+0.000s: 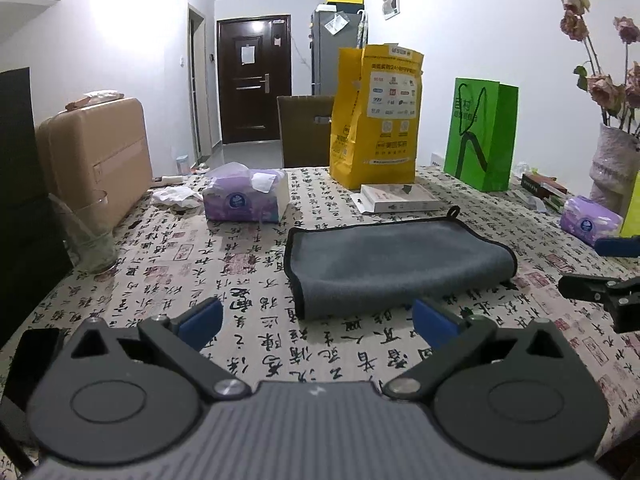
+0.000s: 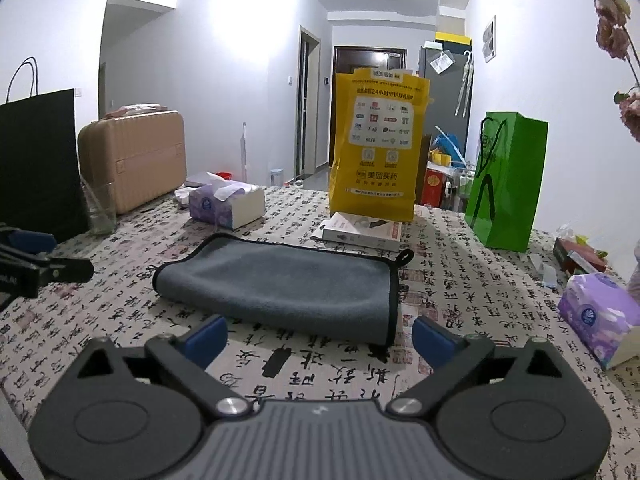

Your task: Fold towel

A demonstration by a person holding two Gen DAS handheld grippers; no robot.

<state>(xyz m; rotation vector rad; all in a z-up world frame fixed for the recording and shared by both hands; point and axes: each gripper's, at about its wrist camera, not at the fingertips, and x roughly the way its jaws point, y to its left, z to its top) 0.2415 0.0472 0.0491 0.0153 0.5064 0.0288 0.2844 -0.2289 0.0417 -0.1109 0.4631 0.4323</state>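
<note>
Already doubled mid-counter, the grey black-edged microfibre towel (image 2: 280,284) wants both wide-open, empty grippers, left gripper (image 1: 316,320) and right gripper (image 2: 320,334), pinching matching near corners squarely.

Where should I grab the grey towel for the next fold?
Judging by its pose, take the grey towel at the near corners of its black-trimmed open end, approaching low from the near side. The opposite end is a rounded fold. Both grippers, left gripper and right gripper, are open.
</note>
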